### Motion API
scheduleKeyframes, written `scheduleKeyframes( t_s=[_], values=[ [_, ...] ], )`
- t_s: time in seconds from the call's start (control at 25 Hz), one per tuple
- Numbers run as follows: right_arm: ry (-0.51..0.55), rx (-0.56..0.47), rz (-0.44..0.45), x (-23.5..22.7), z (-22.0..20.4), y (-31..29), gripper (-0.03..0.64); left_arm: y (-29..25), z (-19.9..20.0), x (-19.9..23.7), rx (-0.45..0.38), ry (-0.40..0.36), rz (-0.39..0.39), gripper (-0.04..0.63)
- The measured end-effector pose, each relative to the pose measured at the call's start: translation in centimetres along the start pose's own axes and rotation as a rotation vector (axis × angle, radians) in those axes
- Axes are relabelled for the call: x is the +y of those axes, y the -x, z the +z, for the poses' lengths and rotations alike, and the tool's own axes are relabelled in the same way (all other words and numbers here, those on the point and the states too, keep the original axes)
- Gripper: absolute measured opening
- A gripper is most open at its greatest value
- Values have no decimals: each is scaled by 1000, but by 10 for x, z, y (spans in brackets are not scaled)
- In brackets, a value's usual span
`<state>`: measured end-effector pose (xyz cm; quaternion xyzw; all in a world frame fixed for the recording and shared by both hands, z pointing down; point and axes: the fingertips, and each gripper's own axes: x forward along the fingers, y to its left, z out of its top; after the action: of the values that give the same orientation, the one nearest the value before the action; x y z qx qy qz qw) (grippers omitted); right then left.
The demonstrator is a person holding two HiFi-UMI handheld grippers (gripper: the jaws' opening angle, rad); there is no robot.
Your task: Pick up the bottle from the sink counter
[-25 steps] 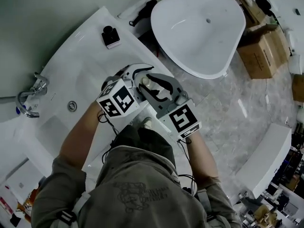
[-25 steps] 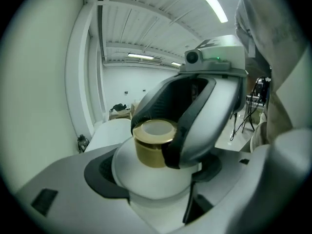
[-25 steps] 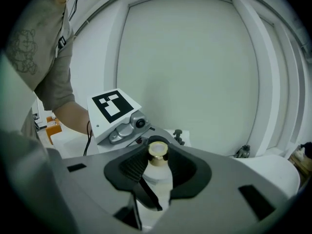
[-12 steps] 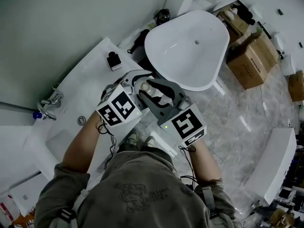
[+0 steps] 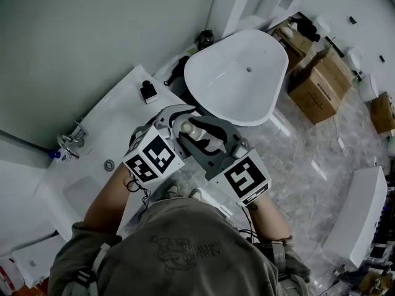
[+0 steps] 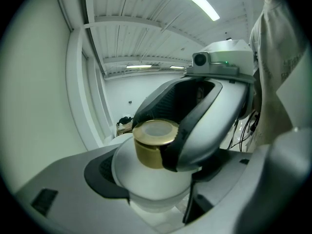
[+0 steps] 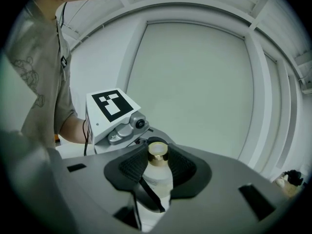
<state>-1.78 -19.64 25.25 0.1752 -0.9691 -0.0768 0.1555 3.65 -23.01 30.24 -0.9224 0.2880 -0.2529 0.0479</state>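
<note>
While off the sink counter (image 5: 117, 122), bottle (image 5: 190, 128) in firm grip of left hand-held gripper (image 6: 146, 179) and right hand-held gripper (image 7: 156, 172).

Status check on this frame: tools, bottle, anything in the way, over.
Grips: left tool and right tool both shut on the bottle. Bottle upright, held clear of the sink counter. Nothing in the way.

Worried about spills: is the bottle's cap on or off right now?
On. A gold cap sits on the neck of the white bottle, and it shows in both gripper views.
</note>
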Motion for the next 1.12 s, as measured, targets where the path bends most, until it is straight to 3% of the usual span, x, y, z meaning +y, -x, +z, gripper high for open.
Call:
scheduleKeyframes(
  t_s=[0.28,0.6,1.12],
  values=[
    [-15,25,6,23,-13,18,132,1,-6,-30,20,-9,13,330],
    [-69,53,57,40,-41,23,132,-10,-31,-57,56,64,-6,330],
    [-92,65,64,40,-58,26,132,-22,-40,-67,67,83,-25,330]
  ],
)
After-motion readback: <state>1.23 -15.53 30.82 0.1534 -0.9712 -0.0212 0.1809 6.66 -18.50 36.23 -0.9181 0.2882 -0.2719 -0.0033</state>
